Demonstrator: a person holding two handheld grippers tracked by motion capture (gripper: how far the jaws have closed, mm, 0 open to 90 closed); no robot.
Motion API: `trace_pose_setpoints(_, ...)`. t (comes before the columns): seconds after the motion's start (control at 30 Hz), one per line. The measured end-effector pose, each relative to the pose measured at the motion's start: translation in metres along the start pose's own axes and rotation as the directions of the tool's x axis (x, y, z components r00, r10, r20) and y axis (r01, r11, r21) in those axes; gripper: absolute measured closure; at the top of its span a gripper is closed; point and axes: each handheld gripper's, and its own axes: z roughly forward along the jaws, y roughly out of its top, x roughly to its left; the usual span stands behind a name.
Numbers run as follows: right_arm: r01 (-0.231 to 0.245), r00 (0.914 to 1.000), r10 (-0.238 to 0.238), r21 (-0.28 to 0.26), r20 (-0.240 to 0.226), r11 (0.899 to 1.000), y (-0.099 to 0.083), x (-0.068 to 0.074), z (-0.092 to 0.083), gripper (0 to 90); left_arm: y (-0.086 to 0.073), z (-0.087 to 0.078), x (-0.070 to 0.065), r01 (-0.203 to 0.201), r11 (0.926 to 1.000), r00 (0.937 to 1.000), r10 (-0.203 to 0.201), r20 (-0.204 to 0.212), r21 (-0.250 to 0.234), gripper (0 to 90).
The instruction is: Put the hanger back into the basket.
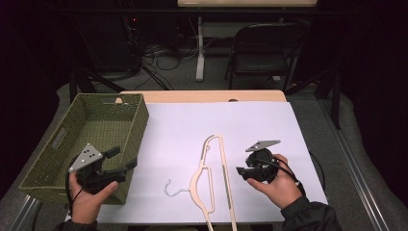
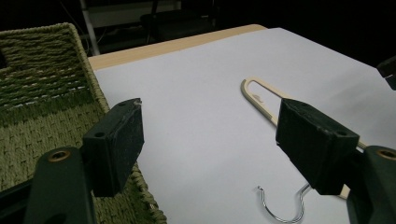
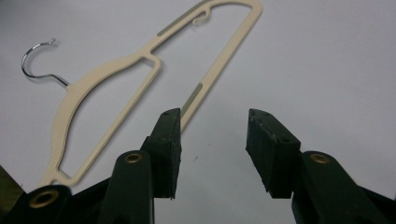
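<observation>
hanger (image 1: pixel 211 178) just left of my right gripper (image 1: pixel 243 171) | runs near-far | jaws half apart, nothing gripped (left gripper (image 1: pixel 122 161) farther off, gaping, empty)

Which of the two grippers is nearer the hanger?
The right gripper: it sits just beside the cream hanger, fingers apart with nothing between them. The left gripper is over by the green woven basket, farther from the hanger.
</observation>
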Motion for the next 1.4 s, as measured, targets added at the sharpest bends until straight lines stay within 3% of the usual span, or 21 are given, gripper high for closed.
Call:
trace_pose_setpoints(0.1,-0.006,1.0000,0.006,0.015,0.003,1.000,0.003,-0.002,0.005,55.4,-0.001,0.001,0.000,-0.002,1.0000,1.0000,0.002,0.001,0.008,23.8)
trace_pose_setpoints(0.13,-0.010,0.9999,0.010,0.064,-0.002,0.998,0.006,-0.003,0.005,55.4,-0.001,0.001,-0.001,-0.001,1.0000,1.0000,0.001,0.002,0.007,23.8)
trace_pose_setpoints(0.2,-0.016,0.9998,0.017,0.083,-0.007,0.996,0.009,-0.003,0.009,53.7,-0.001,0.002,-0.001,0.000,1.0000,1.0000,0.000,0.005,0.006,23.8)
trace_pose_setpoints(0.23,-0.002,1.0000,0.003,0.135,-0.005,0.991,0.011,-0.004,0.008,53.3,-0.001,0.002,-0.001,-0.003,1.0000,1.0000,0.003,0.005,0.006,23.8)
trace_pose_setpoints(0.33,-0.006,0.9998,0.009,0.145,-0.018,0.989,0.012,-0.002,0.013,52.3,-0.002,0.002,-0.001,-0.006,1.0000,1.0000,0.006,0.006,0.007,23.8)
trace_pose_setpoints(0.4,0.009,0.9997,-0.003,0.210,-0.025,0.978,0.015,-0.002,0.009,51.6,-0.002,0.001,-0.001,-0.006,1.0000,1.0000,0.006,0.004,0.008,23.8)
trace_pose_setpoints(0.5,-0.010,0.9995,0.016,0.208,-0.026,0.978,0.014,-0.001,0.009,51.3,-0.002,0.001,-0.001,-0.001,1.0000,1.0000,0.001,0.003,0.006,23.8)
trace_pose_setpoints(0.63,-0.019,0.9993,0.027,0.256,-0.028,0.967,0.015,-0.006,0.009,49.0,-0.002,0.001,-0.001,-0.001,1.0000,1.0000,0.001,0.005,0.006,23.8)
trace_pose_setpoints(0.7,-0.019,0.9996,0.023,0.233,-0.015,0.972,0.014,-0.008,0.012,48.8,-0.002,0.001,-0.001,-0.004,1.0000,1.0000,0.004,0.005,0.007,23.8)
trace_pose_setpoints(0.77,-0.020,0.9997,0.022,0.290,-0.005,0.957,0.019,-0.011,0.011,48.8,-0.002,0.000,0.000,-0.002,1.0000,1.0000,0.002,0.004,0.005,23.8)
trace_pose_setpoints(0.83,-0.031,0.9995,0.031,0.263,0.003,0.964,0.018,-0.011,0.014,49.4,-0.002,-0.001,0.001,0.004,1.0000,1.0000,-0.004,-0.001,0.002,23.8)
trace_pose_setpoints(0.87,-0.030,0.9995,0.026,0.321,0.016,0.947,0.022,-0.010,0.011,51.2,-0.001,-0.001,0.002,0.005,1.0000,1.0000,-0.005,0.000,0.005,23.8)
trace_pose_setpoints(0.93,-0.013,0.9999,0.011,0.323,0.010,0.946,0.024,-0.009,0.012,52.6,-0.001,-0.002,0.002,0.007,1.0000,1.0000,-0.007,-0.003,0.004,23.8)
trace_pose_setpoints(1.0,-0.036,0.9993,0.029,0.334,0.025,0.942,0.026,-0.005,0.014,54.8,-0.002,-0.001,0.001,0.007,1.0000,1.0000,-0.007,-0.003,0.002,23.8)
trace_pose_setpoints(1.1,-0.057,0.9982,0.060,0.408,0.006,0.911,0.030,-0.004,0.015,57.2,-0.001,-0.001,0.000,0.004,1.0000,1.0000,-0.004,-0.001,0.003,23.8)
trace_pose_setpoints(1.13,-0.071,0.9973,0.072,0.374,0.009,0.925,0.028,-0.002,0.020,57.6,-0.001,-0.002,0.000,0.003,1.0000,1.0000,-0.003,-0.001,0.002,23.8)
trace_pose_setpoints(1.2,-0.085,0.9961,0.087,0.377,0.012,0.922,0.027,-0.001,0.023,57.8,-0.001,-0.002,0.000,0.004,1.0000,1.0000,-0.004,-0.001,0.000,23.8)
trace_pose_setpoints(1.27,-0.068,0.9976,0.065,0.483,0.023,0.873,0.032,-0.001,0.022,57.9,-0.002,-0.002,0.000,0.003,1.0000,1.0000,-0.003,-0.003,0.001,23.8)
trace_pose_setpoints(1.33,-0.070,0.9970,0.077,0.516,0.007,0.854,0.033,-0.002,0.023,58.1,-0.002,-0.002,0.000,0.003,1.0000,1.0000,-0.003,-0.002,0.003,23.8)
trace_pose_setpoints(1.37,-0.092,0.9951,0.099,0.462,0.009,0.882,0.029,-0.001,0.028,58.1,-0.002,-0.002,0.000,0.003,1.0000,1.0000,-0.003,-0.002,0.004,23.8)
trace_pose_setpoints(1.4,-0.059,0.9982,0.037,0.653,0.048,0.755,0.042,-0.002,0.022,58.1,-0.002,-0.001,0.000,0.002,1.0000,1.0000,-0.002,-0.002,0.004,23.8)
